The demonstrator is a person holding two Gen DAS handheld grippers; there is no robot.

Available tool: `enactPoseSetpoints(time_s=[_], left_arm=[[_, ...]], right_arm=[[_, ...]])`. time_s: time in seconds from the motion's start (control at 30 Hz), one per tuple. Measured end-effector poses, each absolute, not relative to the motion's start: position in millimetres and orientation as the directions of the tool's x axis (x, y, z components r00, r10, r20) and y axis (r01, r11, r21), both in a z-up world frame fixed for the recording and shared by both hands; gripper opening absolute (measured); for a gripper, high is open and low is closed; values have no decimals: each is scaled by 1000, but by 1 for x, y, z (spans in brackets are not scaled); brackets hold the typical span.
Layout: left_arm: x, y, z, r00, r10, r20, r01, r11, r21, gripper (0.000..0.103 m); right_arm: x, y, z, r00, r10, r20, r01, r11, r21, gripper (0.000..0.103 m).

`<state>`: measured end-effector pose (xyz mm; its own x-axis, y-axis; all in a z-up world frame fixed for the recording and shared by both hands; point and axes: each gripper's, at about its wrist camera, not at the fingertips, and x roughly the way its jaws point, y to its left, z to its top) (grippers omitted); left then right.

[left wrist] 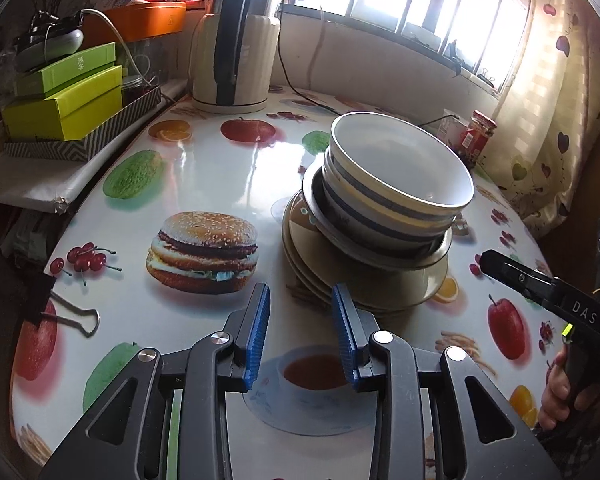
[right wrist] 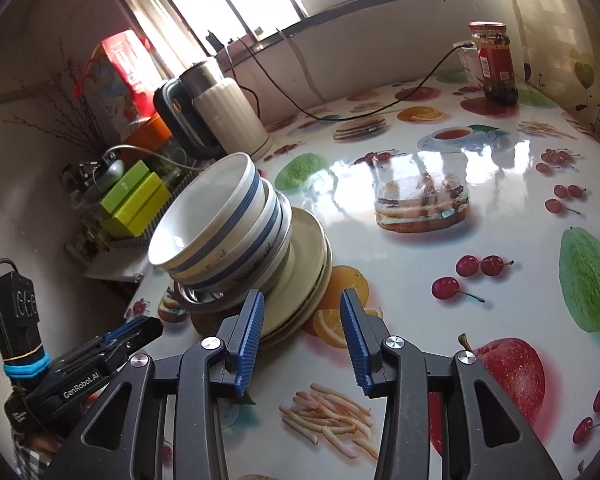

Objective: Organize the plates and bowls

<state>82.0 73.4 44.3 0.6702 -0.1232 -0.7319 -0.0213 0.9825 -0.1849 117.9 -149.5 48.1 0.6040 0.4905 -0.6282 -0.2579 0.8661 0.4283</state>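
Observation:
White bowls with blue bands (left wrist: 400,184) are nested and sit on a stack of beige plates (left wrist: 380,284) on the fruit-print table (left wrist: 220,160). The same bowls (right wrist: 220,224) and plates (right wrist: 304,264) show in the right wrist view. My left gripper (left wrist: 301,300) is open and empty, just in front of the plates' near rim. My right gripper (right wrist: 302,308) is open and empty, its left finger (right wrist: 252,320) close to the plates' edge. The right gripper also shows in the left wrist view (left wrist: 540,284), and the left gripper shows in the right wrist view (right wrist: 132,332).
A cream electric kettle (left wrist: 236,48) with a cord stands at the back of the table. Green boxes (left wrist: 68,100) sit on a side shelf at the left. A red-labelled jar (right wrist: 496,64) stands at the far right. A binder clip (left wrist: 72,316) grips the table's left edge.

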Motion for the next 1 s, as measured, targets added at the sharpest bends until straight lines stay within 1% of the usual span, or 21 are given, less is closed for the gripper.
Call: enactPoseSetpoints(time_s=[0.07, 0.13, 0.2, 0.3, 0.37, 0.4, 0.47, 0.63, 1.0], left_arm=[[79, 69, 40, 662, -122, -740, -17, 984, -177, 33], [78, 65, 35, 653, -116, -748, -17, 986, -169, 33], [75, 62, 31, 647, -106, -755, -23, 987, -158, 33], [71, 54, 26, 651, -37, -759, -27, 997, -72, 33], [71, 54, 20, 636, -48, -770, -30, 996, -87, 33], [70, 53, 19, 637, -25, -771, -39, 997, -65, 33], [69, 51, 17, 638, -1, -770, -38, 999, -33, 33], [70, 50, 10, 620, -20, -785, -37, 998, -54, 33], [71, 44, 4, 606, -10, -795, -36, 999, -39, 33]], right_arm=[[113, -148, 45, 601, 478, -641, -262, 875, 407, 41], [110, -146, 42, 594, 470, -653, -261, 880, 396, 46], [107, -143, 39, 589, 455, -668, -259, 889, 378, 48], [103, -138, 35, 586, 421, -693, -258, 907, 332, 55], [101, -136, 32, 589, 389, -709, -250, 921, 298, 57], [101, -136, 31, 587, 384, -713, -249, 923, 293, 58], [100, -134, 28, 581, 370, -726, -244, 929, 278, 58], [98, -130, 19, 562, 340, -754, -241, 939, 244, 60], [97, -122, 9, 553, 286, -783, -240, 954, 178, 65]])
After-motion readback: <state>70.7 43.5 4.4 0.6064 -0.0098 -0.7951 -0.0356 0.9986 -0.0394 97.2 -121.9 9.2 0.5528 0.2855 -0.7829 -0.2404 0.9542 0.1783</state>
